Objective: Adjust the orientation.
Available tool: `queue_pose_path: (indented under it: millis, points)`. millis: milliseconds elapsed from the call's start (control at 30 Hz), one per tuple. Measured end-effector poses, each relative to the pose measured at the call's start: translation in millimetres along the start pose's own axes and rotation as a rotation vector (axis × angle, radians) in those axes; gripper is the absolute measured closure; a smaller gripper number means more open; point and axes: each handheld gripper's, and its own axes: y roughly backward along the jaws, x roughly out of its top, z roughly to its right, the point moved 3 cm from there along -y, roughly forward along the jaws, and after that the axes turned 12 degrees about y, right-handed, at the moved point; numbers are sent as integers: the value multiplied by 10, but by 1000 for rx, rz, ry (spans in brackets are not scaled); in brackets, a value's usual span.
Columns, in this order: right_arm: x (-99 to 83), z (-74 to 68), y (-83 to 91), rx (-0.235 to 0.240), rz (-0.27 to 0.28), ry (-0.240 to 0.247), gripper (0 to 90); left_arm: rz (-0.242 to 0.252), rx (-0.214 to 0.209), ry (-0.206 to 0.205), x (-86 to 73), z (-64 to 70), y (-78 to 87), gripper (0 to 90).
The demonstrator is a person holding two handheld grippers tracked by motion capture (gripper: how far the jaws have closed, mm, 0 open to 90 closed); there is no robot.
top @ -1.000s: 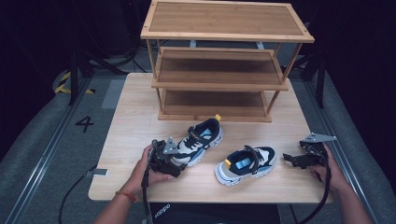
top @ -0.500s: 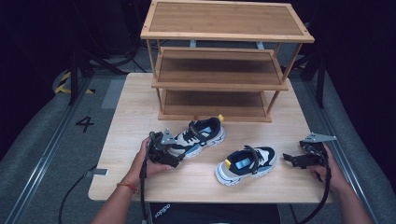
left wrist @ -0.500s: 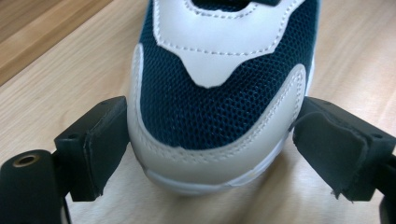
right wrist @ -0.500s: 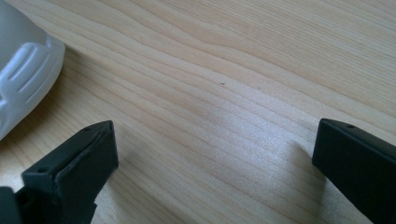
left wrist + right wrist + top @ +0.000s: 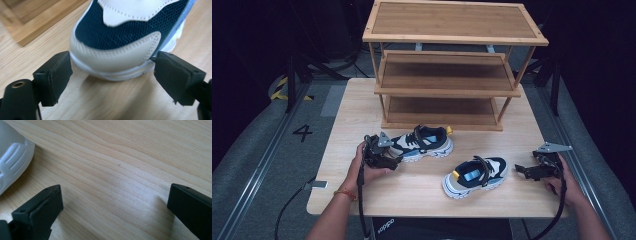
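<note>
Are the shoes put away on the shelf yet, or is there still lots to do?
Nothing is put away yet: the wooden shelf rack has bare shelves, and both shoes sit on the table. In hand: the left gripper has its open jaws on either side of the toe of the left shoe, not yet squeezing. The right gripper waits open beside the right shoe. Probably both shoes are left to lift onto the rack.
</note>
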Motion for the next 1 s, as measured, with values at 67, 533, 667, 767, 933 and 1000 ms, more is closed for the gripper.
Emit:
queue_pose_path:
  millis: [67, 533, 667, 767, 933, 1000]
  points:
    - [0, 0, 0, 0, 0, 0, 5, -2, 5, 2, -8, -25, 7, 187]
    - [0, -1, 0, -1, 0, -1, 5, 14, 58, 94, 94, -173, 3, 272]
    - [-1, -1, 1, 0, 0, -1, 5, 33, 48, 89, 100, -163, 28, 273]
    - [-1, -2, 1, -1, 0, -1, 6, 60, 10, 81, 143, -94, 120, 272]
    - [-3, -5, 3, -3, 0, -4, 6, 112, -42, 52, 227, 87, 290, 298]
    - [-4, -7, 5, -5, -2, -6, 6, 134, -56, 15, 273, 219, 385, 296]
